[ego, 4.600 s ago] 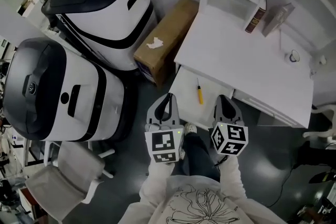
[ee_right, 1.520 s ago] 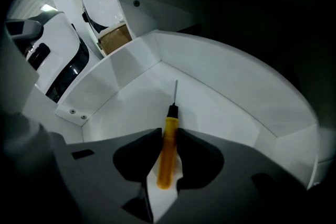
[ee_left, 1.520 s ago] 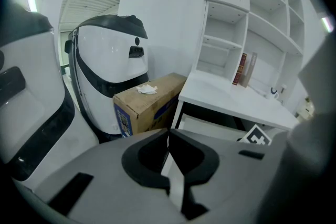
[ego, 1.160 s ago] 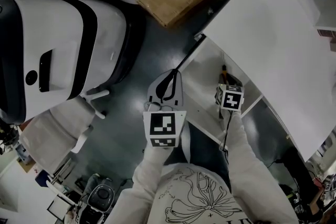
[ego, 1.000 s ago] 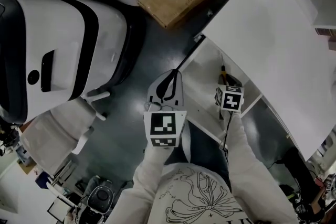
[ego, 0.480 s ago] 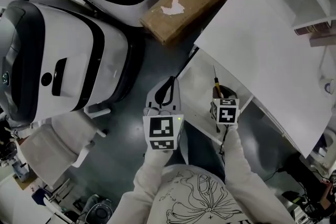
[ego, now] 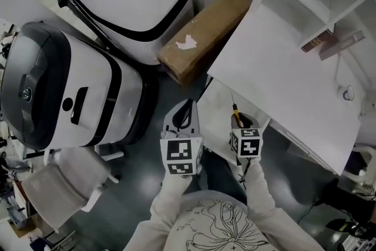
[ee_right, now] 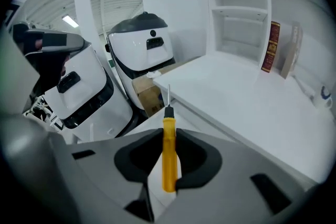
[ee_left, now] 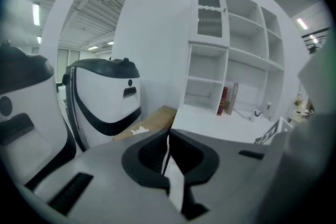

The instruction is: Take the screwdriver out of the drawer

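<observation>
Your right gripper (ee_right: pixel 169 153) clamps the screwdriver (ee_right: pixel 168 126), apparently clear of the drawer (ego: pixel 216 104) at eleven o'clock; your left gripper (ee_left: pixel 167 152) is closed, empty.

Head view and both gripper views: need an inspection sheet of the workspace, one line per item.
Surface: white desk, top mostly bare; its drawer stands open.
Job's things: yellow-handled screwdriver held above the drawer, shaft pointing forward.
Clutter: two books on the desk shelf; a small object on the top, too small to tell; cardboard box on the floor beside the desk.
Grippers: right gripper shut on the screwdriver's handle; left gripper shut, nothing between its jaws.
Cables: a thin dark lead under the right gripper.
Surroundings: two large white-and-black machines, a white chair, dark floor.
</observation>
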Available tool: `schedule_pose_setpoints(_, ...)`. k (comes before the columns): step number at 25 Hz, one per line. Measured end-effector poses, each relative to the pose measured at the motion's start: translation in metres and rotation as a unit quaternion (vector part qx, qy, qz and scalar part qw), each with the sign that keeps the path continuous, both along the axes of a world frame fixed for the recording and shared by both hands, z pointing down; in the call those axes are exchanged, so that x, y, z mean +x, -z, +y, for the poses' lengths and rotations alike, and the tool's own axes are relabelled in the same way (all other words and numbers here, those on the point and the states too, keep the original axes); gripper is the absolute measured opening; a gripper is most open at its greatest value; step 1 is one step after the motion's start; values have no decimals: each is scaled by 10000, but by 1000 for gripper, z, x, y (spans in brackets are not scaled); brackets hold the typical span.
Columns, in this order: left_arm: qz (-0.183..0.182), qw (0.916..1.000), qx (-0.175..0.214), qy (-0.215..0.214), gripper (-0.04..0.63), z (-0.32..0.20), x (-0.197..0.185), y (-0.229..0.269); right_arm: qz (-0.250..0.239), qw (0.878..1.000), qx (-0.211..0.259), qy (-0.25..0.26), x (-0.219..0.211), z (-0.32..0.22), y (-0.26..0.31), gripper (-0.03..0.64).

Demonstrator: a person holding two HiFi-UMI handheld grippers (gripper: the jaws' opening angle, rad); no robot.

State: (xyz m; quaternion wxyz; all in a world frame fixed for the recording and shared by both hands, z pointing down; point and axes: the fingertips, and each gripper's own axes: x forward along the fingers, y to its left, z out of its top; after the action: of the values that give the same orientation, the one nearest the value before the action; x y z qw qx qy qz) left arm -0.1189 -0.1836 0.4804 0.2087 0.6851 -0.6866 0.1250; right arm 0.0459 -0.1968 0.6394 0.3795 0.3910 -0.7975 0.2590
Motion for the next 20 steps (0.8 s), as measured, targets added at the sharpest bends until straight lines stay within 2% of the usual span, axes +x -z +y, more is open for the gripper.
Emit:
schedule_pose_setpoints(10,-168,9979,625,-86,11,2,1,68,-493,9943,903,-285,-3,-22,101,74)
schedule_pose_setpoints(20,-248,9924,1204,-112,11,-3,13,128,-987,9769,1791,-616,14,-36,195,74)
